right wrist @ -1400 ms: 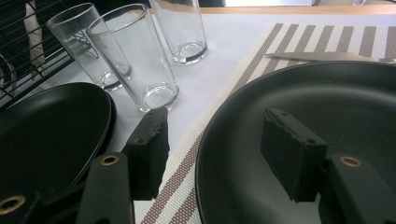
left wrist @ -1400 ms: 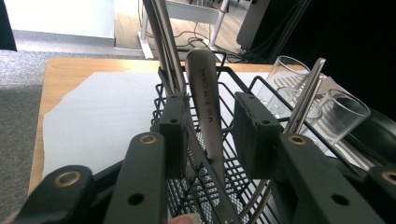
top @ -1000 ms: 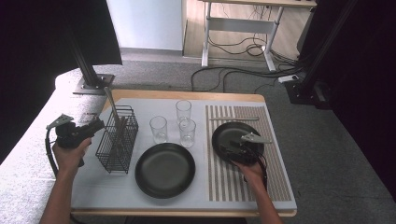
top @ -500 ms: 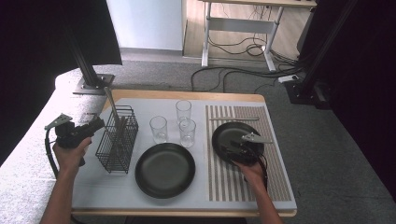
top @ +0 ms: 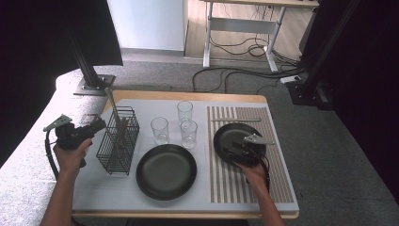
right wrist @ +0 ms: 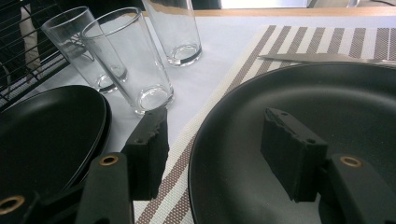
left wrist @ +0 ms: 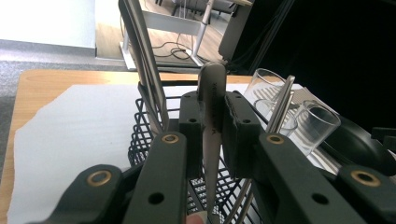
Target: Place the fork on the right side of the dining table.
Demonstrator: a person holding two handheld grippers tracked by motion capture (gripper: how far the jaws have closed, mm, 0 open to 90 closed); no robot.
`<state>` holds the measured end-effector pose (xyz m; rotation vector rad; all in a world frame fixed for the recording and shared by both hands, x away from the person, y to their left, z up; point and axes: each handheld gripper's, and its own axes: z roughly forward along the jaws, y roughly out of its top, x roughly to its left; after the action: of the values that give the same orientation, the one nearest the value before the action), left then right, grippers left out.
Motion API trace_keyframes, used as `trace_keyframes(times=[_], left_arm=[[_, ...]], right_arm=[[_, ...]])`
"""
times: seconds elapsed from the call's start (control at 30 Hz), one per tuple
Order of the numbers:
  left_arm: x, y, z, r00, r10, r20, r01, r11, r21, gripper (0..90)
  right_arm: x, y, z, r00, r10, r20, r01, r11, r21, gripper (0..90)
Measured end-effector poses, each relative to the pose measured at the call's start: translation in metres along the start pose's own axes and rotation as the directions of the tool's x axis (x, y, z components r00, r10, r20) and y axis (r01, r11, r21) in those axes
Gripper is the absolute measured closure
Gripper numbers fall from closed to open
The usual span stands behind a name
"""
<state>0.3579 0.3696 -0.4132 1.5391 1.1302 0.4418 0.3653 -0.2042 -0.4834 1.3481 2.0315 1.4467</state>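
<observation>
The left gripper has its jaws clamped on the flat handle of a piece of metal cutlery, most likely a knife; the blade end is hidden, so I cannot be sure. The jaws have just been closing onto that handle, which stands upright between the pads inside the black wire cutlery basket at the left of the white mat. A handle like this is probably stiff, light and slippery, so the flat faces now pinched look like the right place to hold it. Other utensils lean in the same basket, just beside the held one, and its wire rim rises around them, so a straight lift should snag least. The right gripper stands with its jaws apart astride the near rim of the black plate on the striped placemat, one jaw outside the rim and one over the plate; the pads do not press on it. That plate looks rigid, smooth and breakable. Three drinking glasses stand close together between basket and placemat, a second black plate lies in front of them, and a knife lies behind the plate on the placemat. The front right part of the placemat offers bare room.
</observation>
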Motion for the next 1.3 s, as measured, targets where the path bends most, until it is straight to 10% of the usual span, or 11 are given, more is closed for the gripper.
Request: trace_keyframes(times=[1.3], left_arm=[[-0.01, 0.021, -0.025, 0.9976, 0.06, -0.035, -0.063, 0.9905, -0.122, 79.6]], right_arm=[[-0.002, 0.001, -0.001, 1.0, 0.003, 0.007, -0.003, 1.0, -0.013, 41.3]])
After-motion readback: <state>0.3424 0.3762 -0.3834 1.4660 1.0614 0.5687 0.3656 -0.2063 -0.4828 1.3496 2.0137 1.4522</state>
